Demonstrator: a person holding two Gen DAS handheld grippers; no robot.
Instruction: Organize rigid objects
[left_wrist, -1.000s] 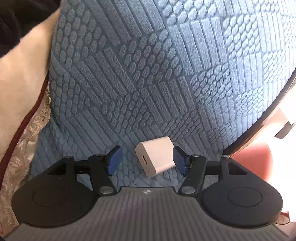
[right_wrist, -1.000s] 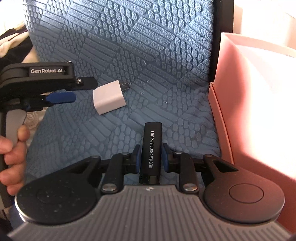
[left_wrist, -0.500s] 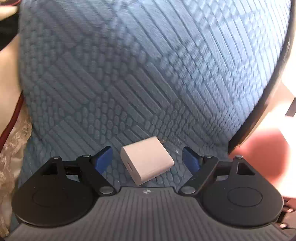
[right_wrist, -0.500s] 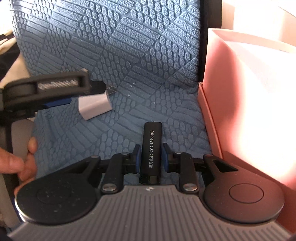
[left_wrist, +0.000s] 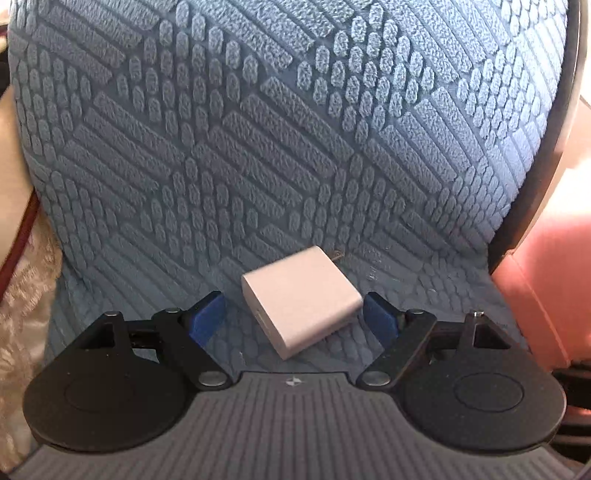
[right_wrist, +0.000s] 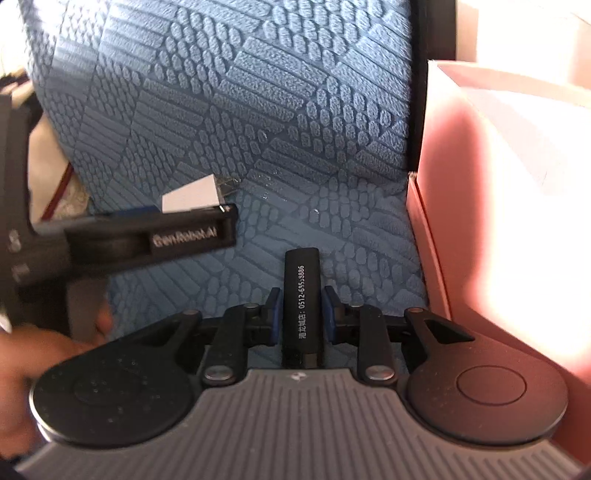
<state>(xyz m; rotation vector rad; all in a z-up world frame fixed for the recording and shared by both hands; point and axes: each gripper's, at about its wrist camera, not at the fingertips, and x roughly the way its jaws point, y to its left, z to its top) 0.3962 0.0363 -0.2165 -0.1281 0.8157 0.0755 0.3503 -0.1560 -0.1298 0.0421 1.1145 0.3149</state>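
Between the spread blue pads of the left hand-held gripper (left_wrist: 294, 320), its jaws wide and touching nothing, a small white square plastic charger block (left_wrist: 301, 301) lies loose on the blue textured cushion (left_wrist: 258, 147), so that pick is not yet made. To the right, the right hand-held gripper (right_wrist: 300, 314) is clamped on a slim black stick with white printed digits (right_wrist: 301, 295), with the pink cardboard box (right_wrist: 480, 221) just off its right side; judging by this, neither item is stowed.

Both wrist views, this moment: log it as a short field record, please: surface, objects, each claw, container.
surface: blue textured fabric cushion
object 1: white cube-shaped plug charger, lying on the cushion between the left claw's fingers
left claw: open, right pad near the charger, contact unclear
object 2: black plastic stick with white printed digits
right claw: shut on the stick
container: pink cardboard box, right of the cushion
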